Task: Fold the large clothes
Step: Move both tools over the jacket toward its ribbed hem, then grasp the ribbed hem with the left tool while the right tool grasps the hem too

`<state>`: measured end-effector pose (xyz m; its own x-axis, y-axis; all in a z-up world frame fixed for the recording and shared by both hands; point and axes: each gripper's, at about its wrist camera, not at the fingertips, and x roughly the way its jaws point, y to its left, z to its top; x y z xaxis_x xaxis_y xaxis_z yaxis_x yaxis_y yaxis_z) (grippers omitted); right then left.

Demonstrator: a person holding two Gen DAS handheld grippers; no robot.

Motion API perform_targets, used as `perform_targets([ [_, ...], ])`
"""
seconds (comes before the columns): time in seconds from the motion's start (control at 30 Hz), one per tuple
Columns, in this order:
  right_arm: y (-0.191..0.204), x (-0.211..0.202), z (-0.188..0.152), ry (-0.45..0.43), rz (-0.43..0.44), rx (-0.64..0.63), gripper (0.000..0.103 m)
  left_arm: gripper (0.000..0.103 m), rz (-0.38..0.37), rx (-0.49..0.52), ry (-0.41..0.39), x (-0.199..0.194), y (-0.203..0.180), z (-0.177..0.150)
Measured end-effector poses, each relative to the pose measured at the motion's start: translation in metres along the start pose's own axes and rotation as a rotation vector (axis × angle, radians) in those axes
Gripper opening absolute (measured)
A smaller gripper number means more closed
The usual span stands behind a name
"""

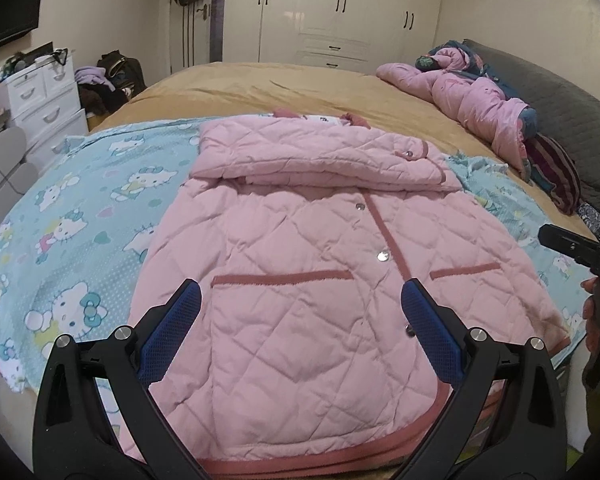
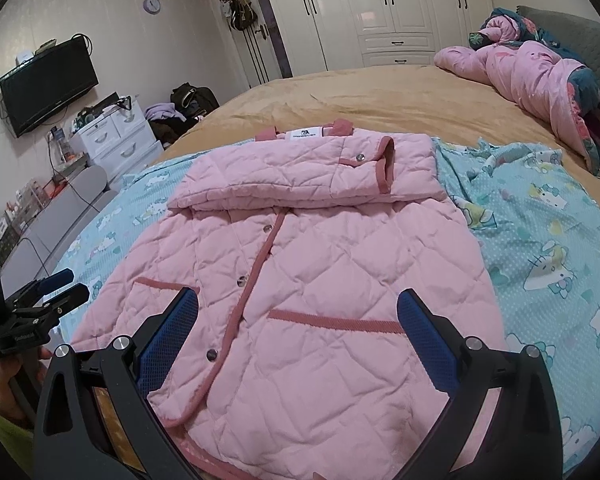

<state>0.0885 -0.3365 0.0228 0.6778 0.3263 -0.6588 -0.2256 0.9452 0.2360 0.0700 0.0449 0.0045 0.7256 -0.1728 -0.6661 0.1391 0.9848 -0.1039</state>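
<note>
A pink quilted jacket (image 1: 300, 220) (image 2: 320, 248) lies front up on a blue cartoon-cat sheet (image 1: 80, 220) (image 2: 540, 240), hem toward me. Both sleeves (image 1: 320, 156) (image 2: 300, 172) are folded across its chest, just below the collar. My left gripper (image 1: 300, 300) hovers open over the lower front near the left pocket trim, with nothing between its fingers. My right gripper (image 2: 298, 300) is open over the right pocket area and is also empty. Each gripper shows at the edge of the other's view: the right gripper (image 1: 560, 244) and the left gripper (image 2: 64, 286), each held by a hand.
The sheet covers a bed with a tan cover (image 1: 280, 88). A bunched pink duvet (image 1: 460, 96) (image 2: 532, 68) lies by the grey headboard (image 1: 560, 92). White drawers (image 1: 44, 96), a wall TV (image 2: 48, 84) and wardrobes (image 2: 380, 0) stand beyond the bed.
</note>
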Motion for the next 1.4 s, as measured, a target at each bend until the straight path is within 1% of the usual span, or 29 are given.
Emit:
perform_targets([
  [0.33, -0.022, -0.004, -0.017, 0.024, -0.017, 0.025, 0.099, 0.094, 0.053, -0.032, 0.047, 0.005, 0.016, -0.023],
  [0.63, -0.033, -0.003, -0.028, 0.048, -0.012, 0.040, 0.099, 0.094, 0.098, -0.086, 0.083, 0.004, 0.041, -0.043],
  [0.77, -0.037, -0.005, -0.031, 0.050, -0.013, 0.044, 0.099, 0.094, 0.121, -0.151, 0.105, 0.004, 0.068, -0.054],
  [0.87, -0.040, -0.007, -0.033, 0.051, -0.020, 0.047, 0.099, 0.094, 0.133, -0.218, 0.129, 0.005, 0.091, -0.065],
  [1.0, -0.046, -0.009, -0.036, 0.054, -0.030, 0.056, 0.099, 0.094, 0.120, -0.284, 0.157, 0.007, 0.110, -0.075],
  [1.1, -0.052, -0.011, -0.038, 0.055, -0.037, 0.063, 0.099, 0.094, 0.096, -0.330, 0.182, 0.013, 0.120, -0.084],
  [1.3, -0.068, -0.018, -0.046, 0.060, -0.054, 0.081, 0.099, 0.094, 0.015, -0.383, 0.217, 0.029, 0.121, -0.094],
  [1.4, -0.080, -0.023, -0.053, 0.070, -0.063, 0.092, 0.099, 0.094, -0.006, -0.381, 0.204, 0.030, 0.117, -0.095],
])
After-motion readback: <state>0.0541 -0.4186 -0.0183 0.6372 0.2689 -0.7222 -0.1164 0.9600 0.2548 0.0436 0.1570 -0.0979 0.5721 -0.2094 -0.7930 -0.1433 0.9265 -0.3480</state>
